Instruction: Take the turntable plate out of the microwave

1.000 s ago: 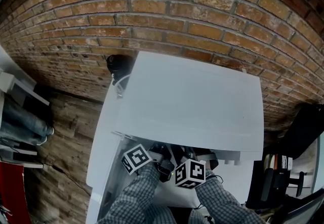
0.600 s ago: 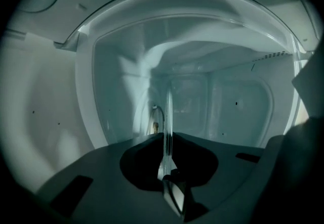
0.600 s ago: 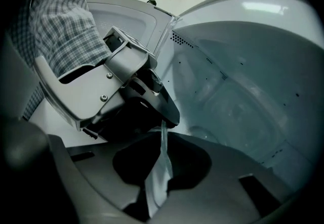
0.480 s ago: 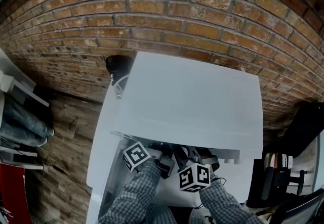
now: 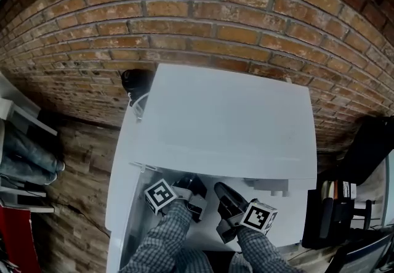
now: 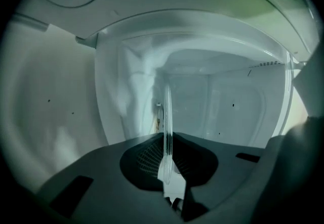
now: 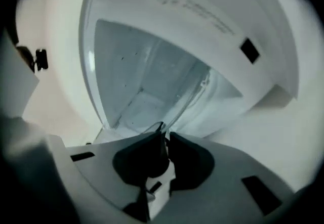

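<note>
- Seen from above: white microwave [image 5: 228, 124] backed against a brick wall [image 5: 184, 25], wooden floor [image 5: 80, 154] to its left, dark clutter [image 5: 369, 148] close by on its right.
- At the front edge of the microwave, both grippers side by side and near each other, checked sleeves [image 5: 166, 235] behind them, a white surface [image 5: 289, 216] below.
- Left gripper [image 5: 194, 184] pointing into the opening; in its own view, left gripper [image 6: 167, 148] clamped on the rim of the clear turntable plate [image 6: 167, 112], shown edge-on as a thin upright line between the pads.
- Around that line: cavity side wall [image 6: 55, 112] on the left of the view, rear wall [image 6: 228, 101] well beyond, ceiling close above.
- Right gripper [image 5: 221, 190] rolled over, marker cube [image 5: 258, 216] low and to the right.
- In its own view, right gripper [image 7: 166, 141] closing, jaws nearly together on the plate's near rim, only a sliver of glass between them.
- Turntable plate [image 7: 147, 76] slanted across the cavity mouth there, its curved edge running close along the front frame [image 7: 202, 10].
</note>
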Demonstrator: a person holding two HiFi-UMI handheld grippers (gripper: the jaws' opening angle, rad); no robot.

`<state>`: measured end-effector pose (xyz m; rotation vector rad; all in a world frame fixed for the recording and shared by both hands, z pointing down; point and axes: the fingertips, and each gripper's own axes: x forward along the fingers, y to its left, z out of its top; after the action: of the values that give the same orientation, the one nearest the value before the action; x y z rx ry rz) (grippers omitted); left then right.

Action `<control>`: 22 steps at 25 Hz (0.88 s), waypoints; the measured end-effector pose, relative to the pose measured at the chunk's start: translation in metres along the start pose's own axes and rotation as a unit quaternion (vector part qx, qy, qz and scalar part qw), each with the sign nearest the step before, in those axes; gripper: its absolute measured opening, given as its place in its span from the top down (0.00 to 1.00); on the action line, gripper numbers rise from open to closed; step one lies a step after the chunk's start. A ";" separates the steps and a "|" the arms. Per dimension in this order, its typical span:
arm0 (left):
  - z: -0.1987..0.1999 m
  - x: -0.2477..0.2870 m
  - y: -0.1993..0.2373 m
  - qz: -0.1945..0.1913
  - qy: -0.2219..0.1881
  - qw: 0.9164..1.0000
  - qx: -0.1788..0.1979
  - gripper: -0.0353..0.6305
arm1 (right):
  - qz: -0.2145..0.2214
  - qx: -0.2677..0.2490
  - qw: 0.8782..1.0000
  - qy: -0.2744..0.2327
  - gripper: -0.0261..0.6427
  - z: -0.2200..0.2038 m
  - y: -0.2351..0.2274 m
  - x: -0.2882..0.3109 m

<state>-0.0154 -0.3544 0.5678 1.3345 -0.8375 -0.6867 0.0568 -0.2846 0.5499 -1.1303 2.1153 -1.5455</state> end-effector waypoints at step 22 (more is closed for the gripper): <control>-0.015 -0.020 -0.023 -0.075 0.014 0.997 -0.017 0.88 | 0.028 0.173 0.971 -0.163 0.83 0.057 -0.033 0.011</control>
<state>-0.0132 -0.3325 0.5415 1.3829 -0.7044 -0.7954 0.0992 -0.3351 0.5597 -1.1000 1.5787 -1.5069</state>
